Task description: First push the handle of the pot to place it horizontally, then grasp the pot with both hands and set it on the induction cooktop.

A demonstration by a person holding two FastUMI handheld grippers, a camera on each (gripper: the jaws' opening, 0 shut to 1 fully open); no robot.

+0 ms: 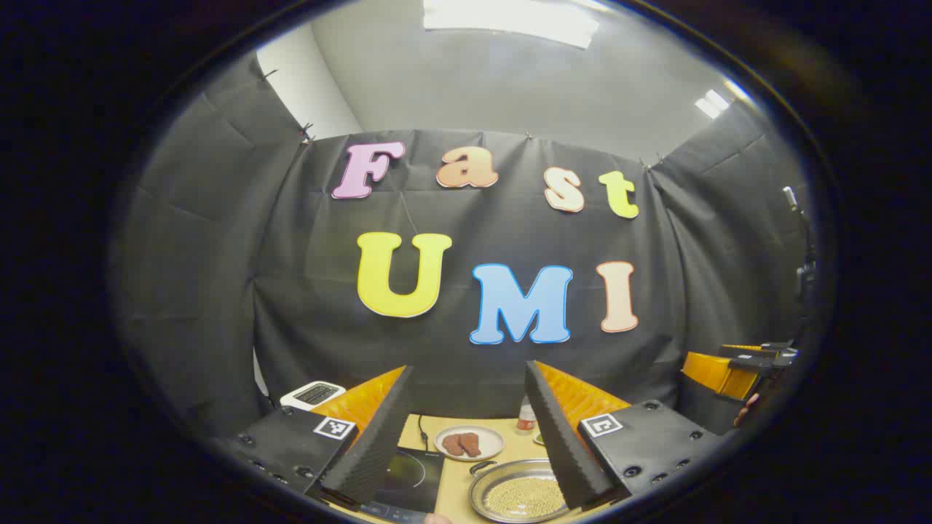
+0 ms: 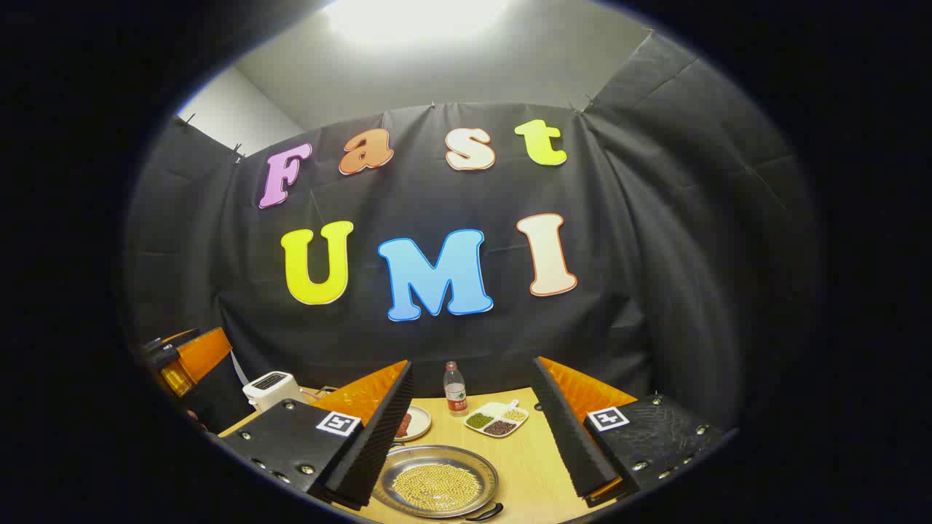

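A shallow metal pot (image 1: 520, 496) holding yellowish beans stands on the wooden table (image 1: 453, 482), low in the left gripper view. A black induction cooktop (image 1: 411, 477) lies just left of it. My left gripper (image 1: 470, 367) is raised above and in front of both, open, with nothing between its fingers. In the right gripper view the pot (image 2: 437, 484) lies below and between the fingers of my right gripper (image 2: 473, 362), which is open and holds nothing. A dark pot handle (image 2: 484, 512) sticks out at the pot's near right rim.
A plate of meat pieces (image 1: 470, 442) and a bottle (image 2: 455, 389) stand behind the pot. A divided dish of beans (image 2: 497, 420) sits at the back right, and a white toaster (image 2: 271, 389) at the far left. The other gripper (image 1: 735, 367) hovers off to the right.
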